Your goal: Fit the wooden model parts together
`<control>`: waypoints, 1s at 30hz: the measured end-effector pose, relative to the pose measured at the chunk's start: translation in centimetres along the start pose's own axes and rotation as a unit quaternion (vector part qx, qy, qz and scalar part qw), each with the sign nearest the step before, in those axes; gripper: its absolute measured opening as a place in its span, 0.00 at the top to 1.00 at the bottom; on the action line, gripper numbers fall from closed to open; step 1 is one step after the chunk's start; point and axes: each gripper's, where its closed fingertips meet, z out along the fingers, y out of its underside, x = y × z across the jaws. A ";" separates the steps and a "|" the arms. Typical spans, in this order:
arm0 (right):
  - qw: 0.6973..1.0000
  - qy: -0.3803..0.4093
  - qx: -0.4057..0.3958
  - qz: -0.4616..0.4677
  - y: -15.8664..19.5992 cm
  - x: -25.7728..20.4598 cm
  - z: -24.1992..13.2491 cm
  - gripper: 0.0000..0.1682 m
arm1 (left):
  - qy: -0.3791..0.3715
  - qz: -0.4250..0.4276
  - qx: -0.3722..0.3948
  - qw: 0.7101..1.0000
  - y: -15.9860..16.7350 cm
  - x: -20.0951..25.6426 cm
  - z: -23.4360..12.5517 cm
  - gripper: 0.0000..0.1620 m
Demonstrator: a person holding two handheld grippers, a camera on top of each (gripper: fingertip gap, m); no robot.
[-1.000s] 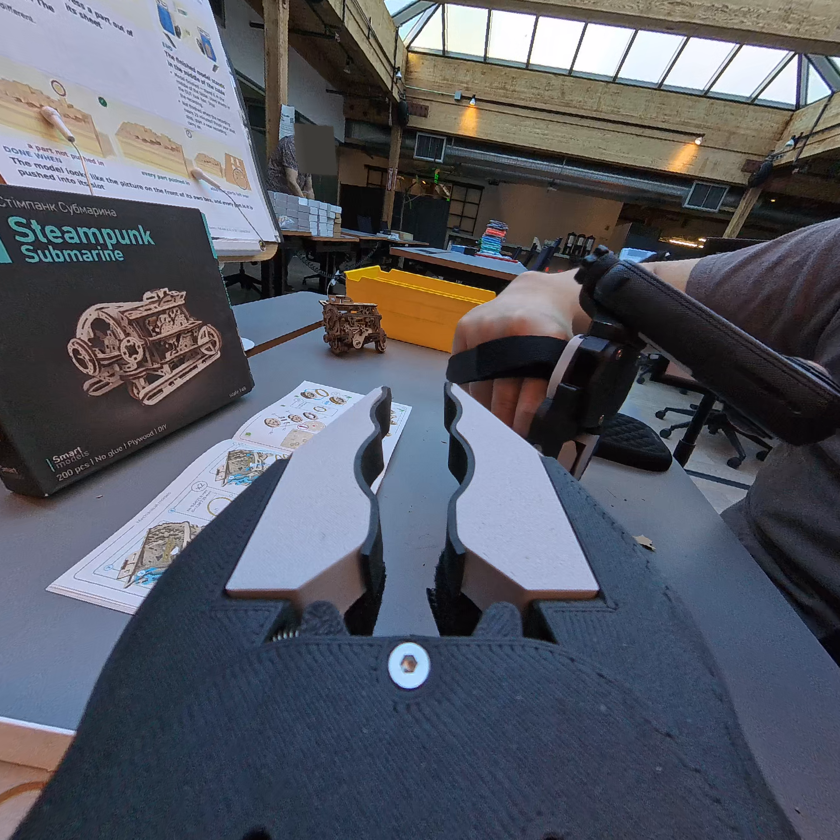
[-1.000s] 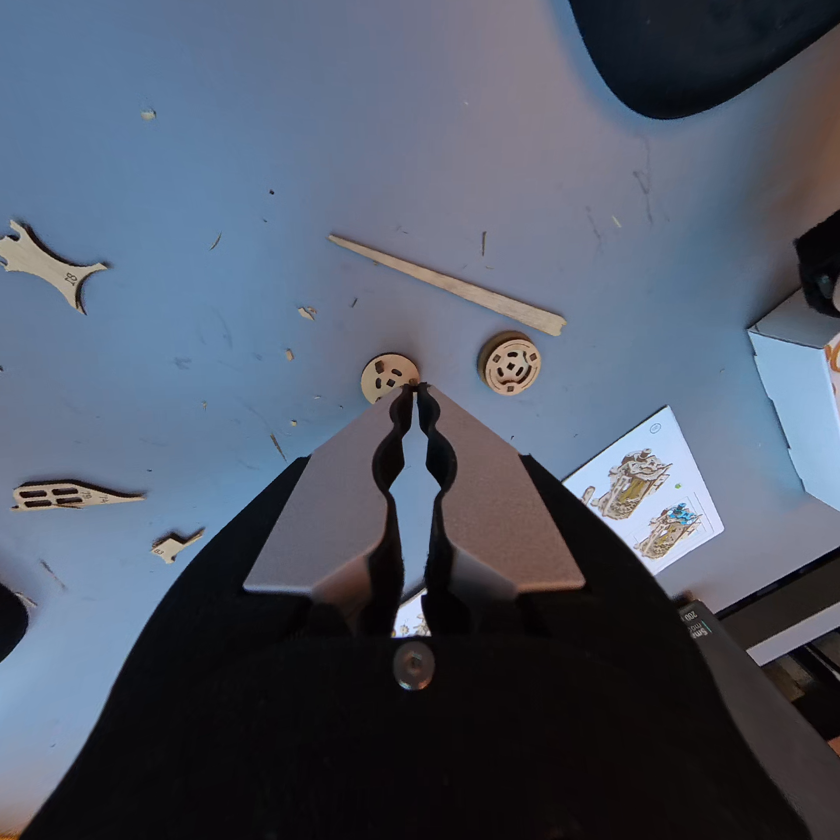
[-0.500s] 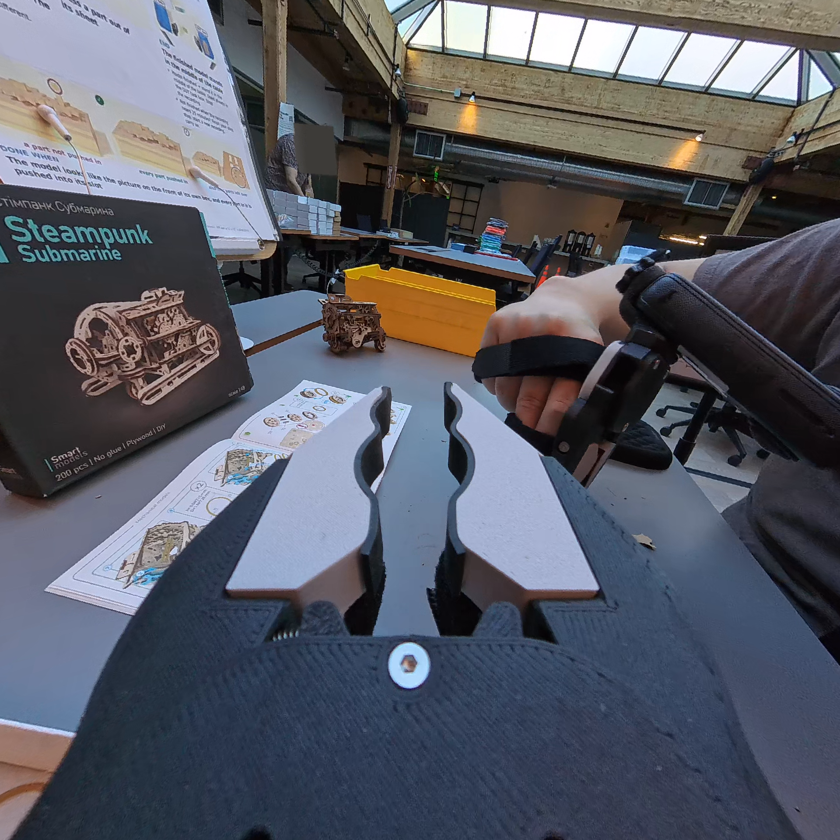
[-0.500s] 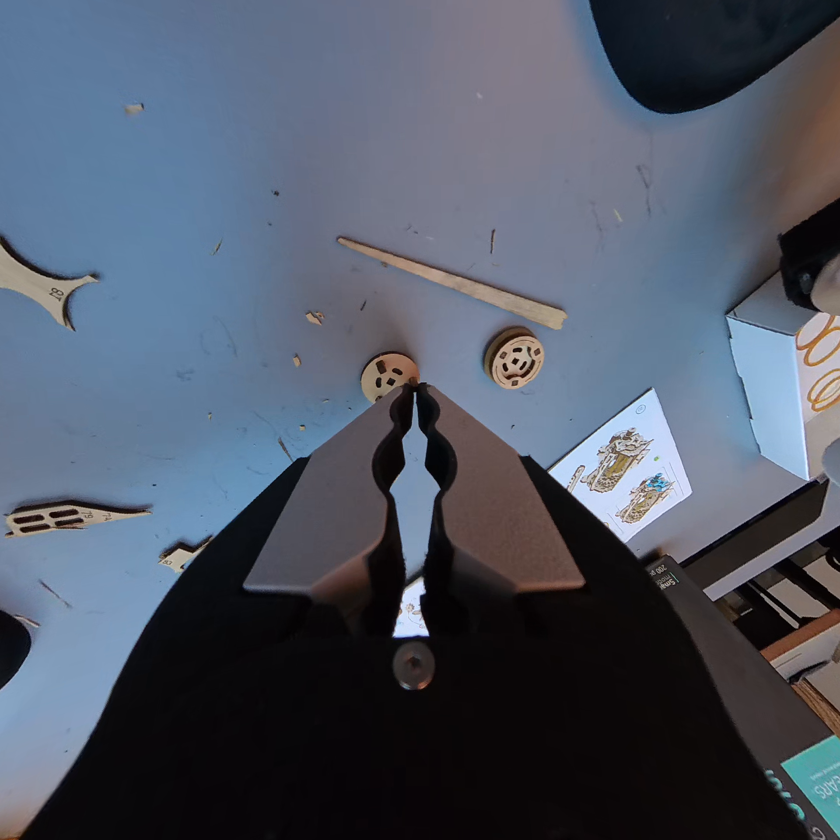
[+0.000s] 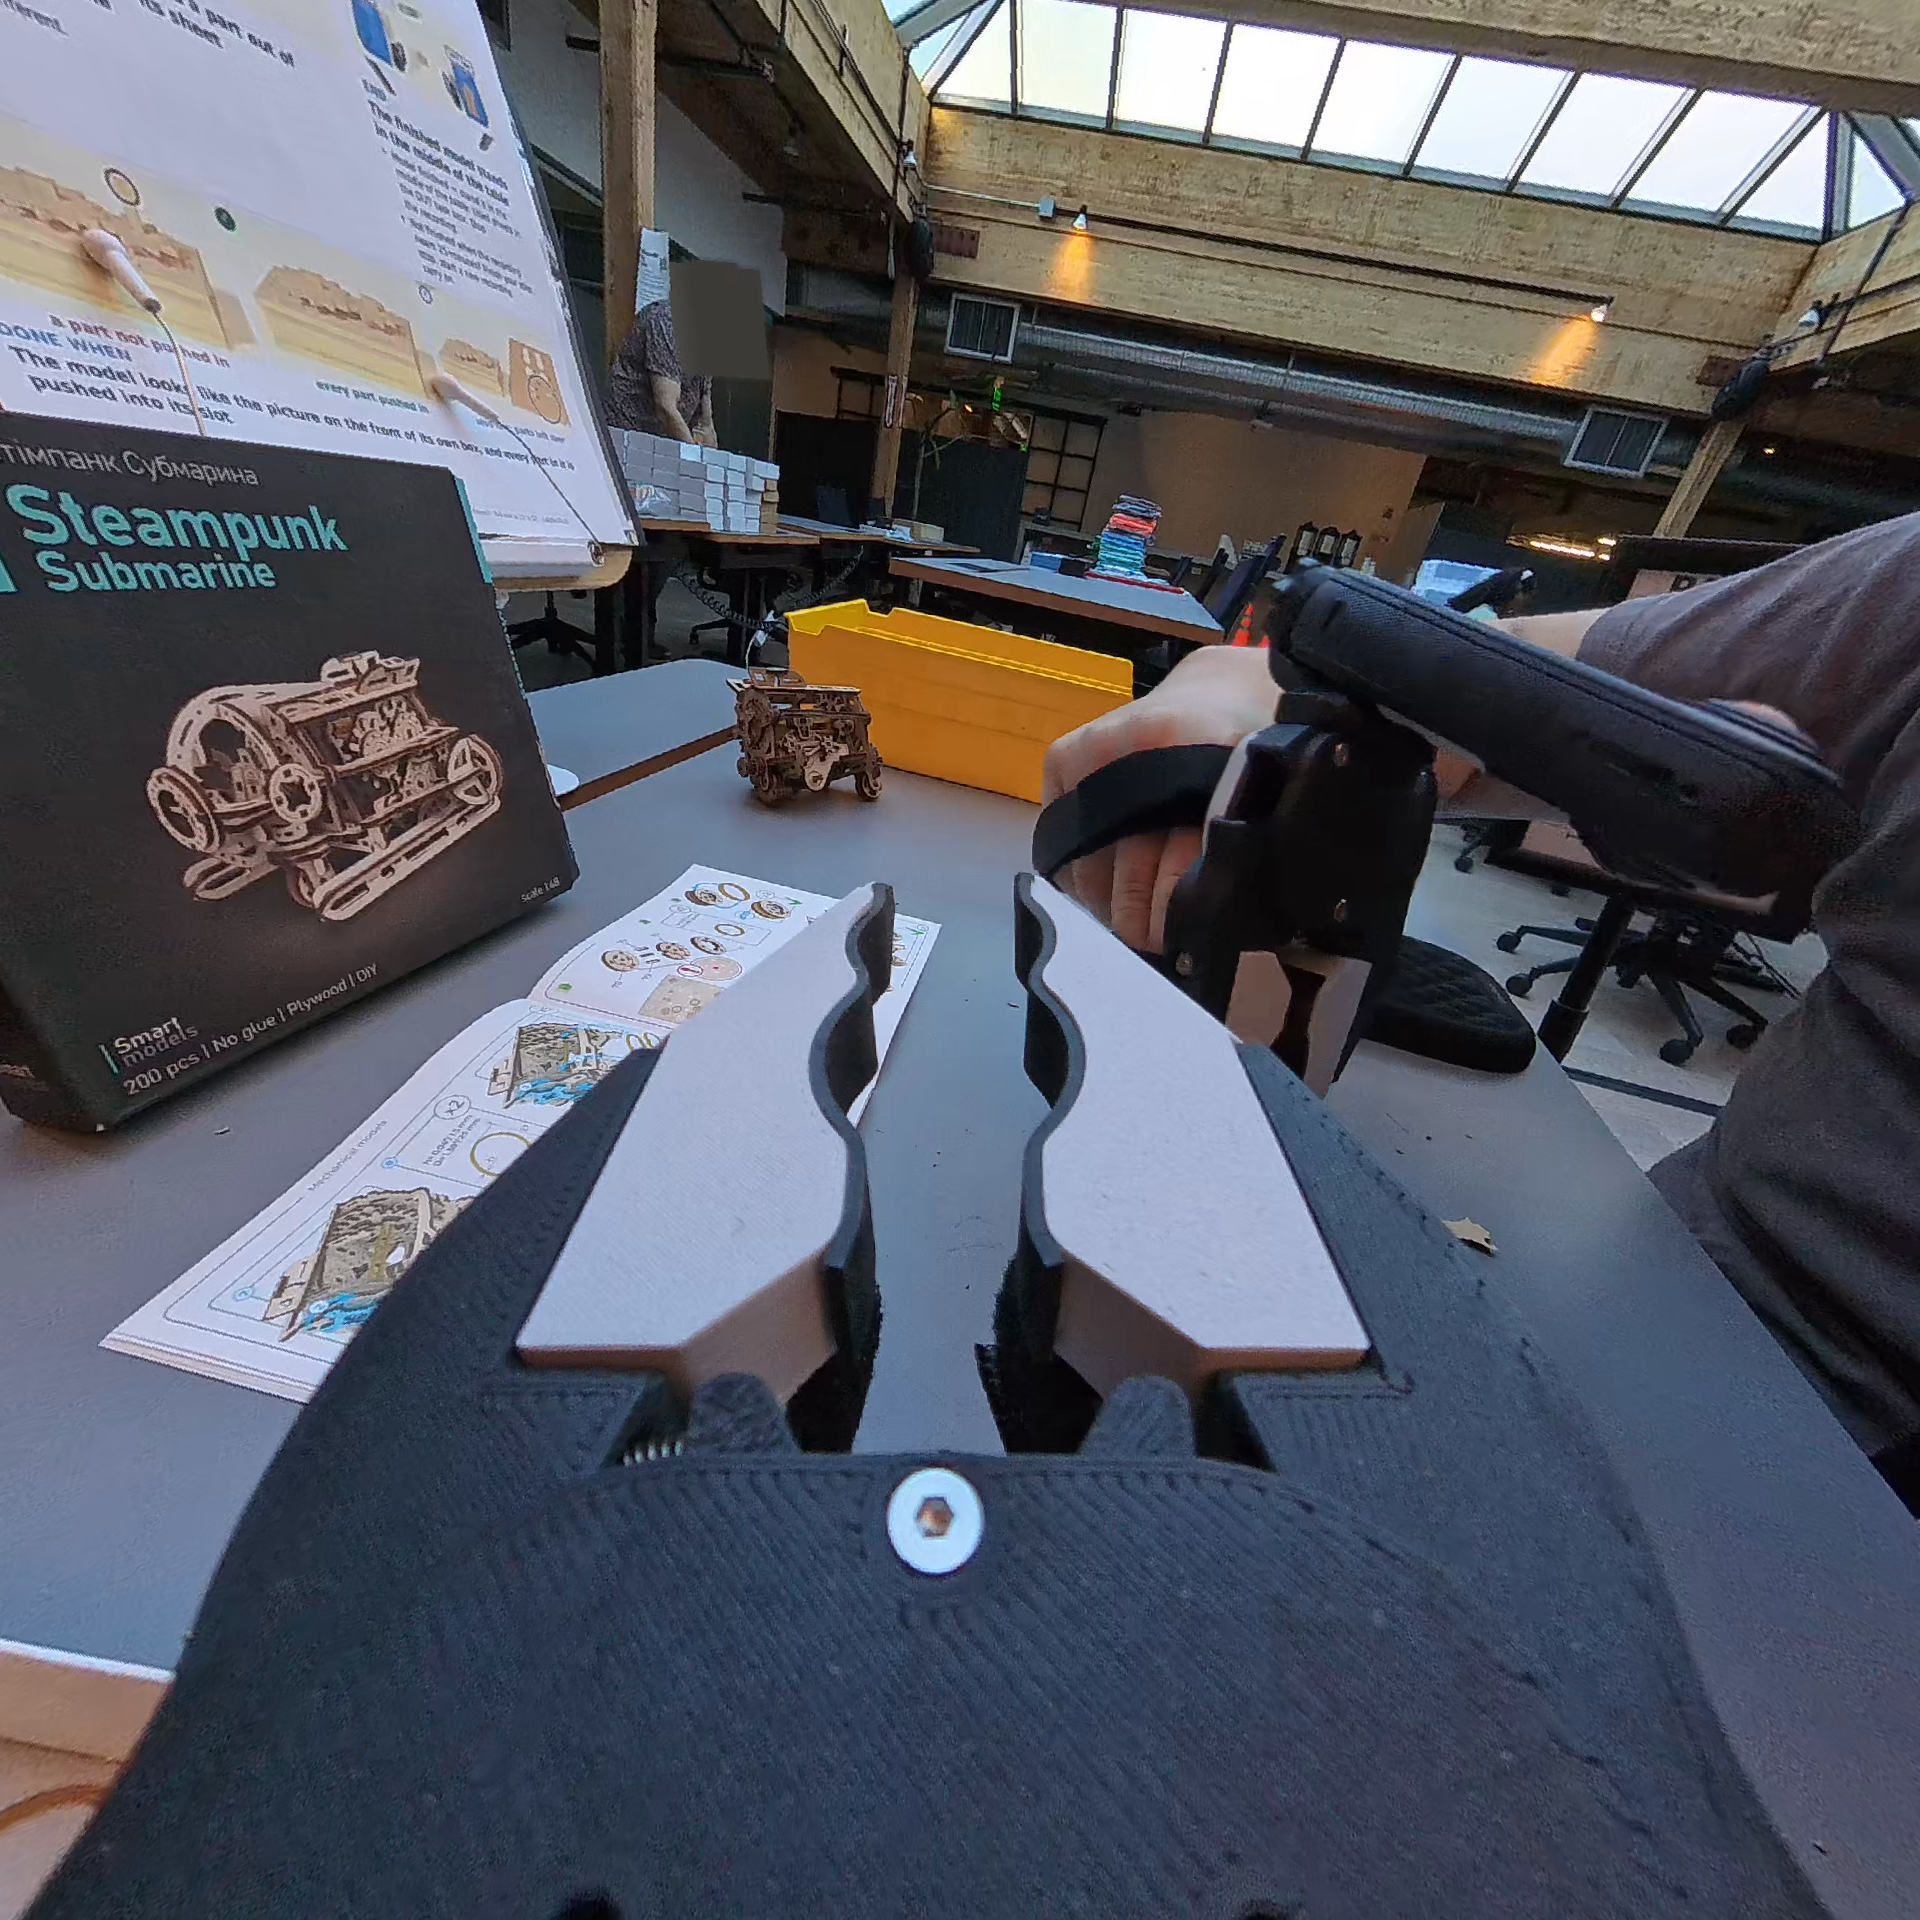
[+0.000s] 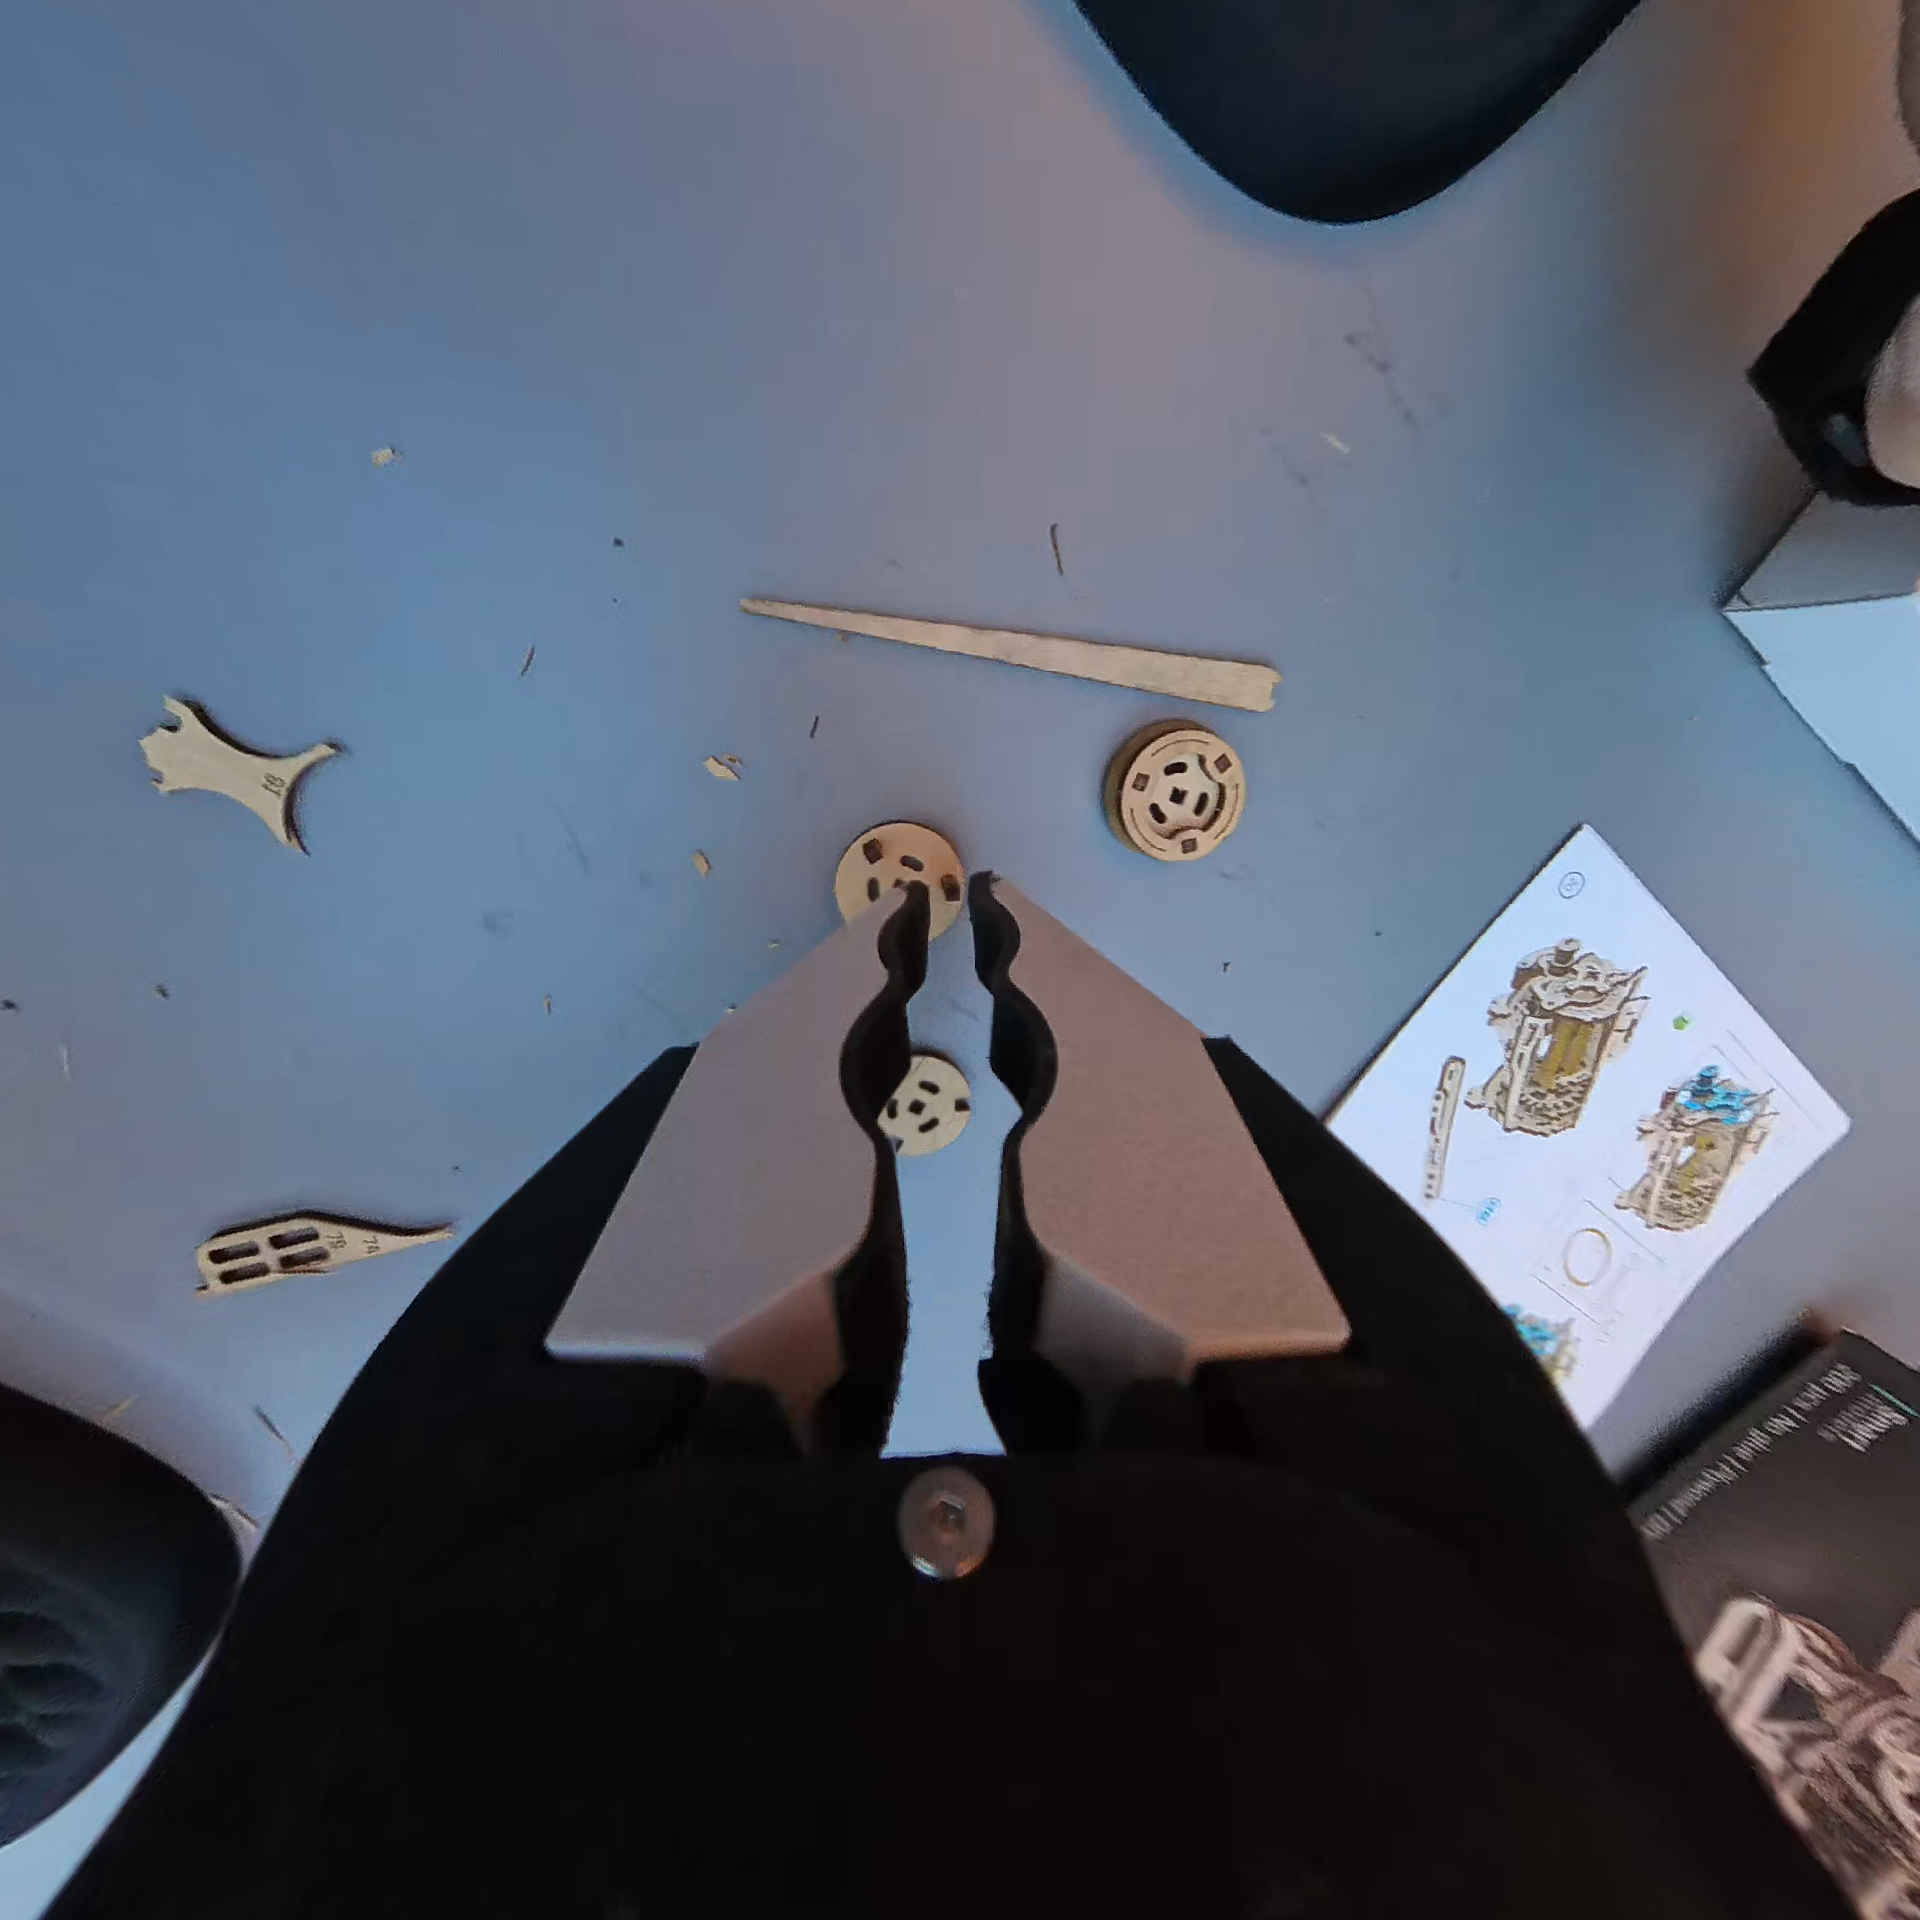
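In the right wrist view my right gripper [image 6: 948, 891] points down at the grey table [image 6: 727, 312], its jaws a little apart and empty. Its left fingertip overlaps a thin wooden disc [image 6: 883, 868]. A second thin disc [image 6: 927, 1107] lies on the table, seen between the fingers. A thicker slotted disc [image 6: 1174, 792] lies to the right, below a long wooden stick [image 6: 1008, 655]. My left gripper [image 5: 954, 902] is open and empty, low over the table. The right gripper [image 5: 1299, 862] shows beyond it, held by a hand.
Wooden offcuts [image 6: 223, 764] [image 6: 301, 1247] lie at the left. An instruction booklet [image 6: 1590, 1122] [image 5: 582, 1049], a dark model box [image 5: 239, 748], a finished wooden model [image 5: 805, 738] and a yellow bin [image 5: 966, 707] stand around. A white box corner [image 6: 1839, 644] is at the right. The left gripper's tips are roughly 15 cm from the right gripper's.
The right gripper's jaws were shut tip to tip and have parted a little. A second thin disc now shows on the table between its fingers. The left gripper has not moved.
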 end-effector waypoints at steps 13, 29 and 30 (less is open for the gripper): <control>0.997 -0.027 0.067 0.038 0.2 -0.1 0.4 0.97 | 0.001 -0.002 -0.001 1.000 0.1 -0.1 0.0 0.87; 0.999 -0.003 -0.030 0.040 0.1 -0.6 0.4 1.00 | 0.001 -0.003 -0.005 1.000 0.2 -0.1 0.1 0.87; 0.998 -0.002 -0.041 0.037 0.1 -0.6 0.4 1.00 | 0.001 -0.002 -0.004 1.000 0.2 -0.1 0.1 0.87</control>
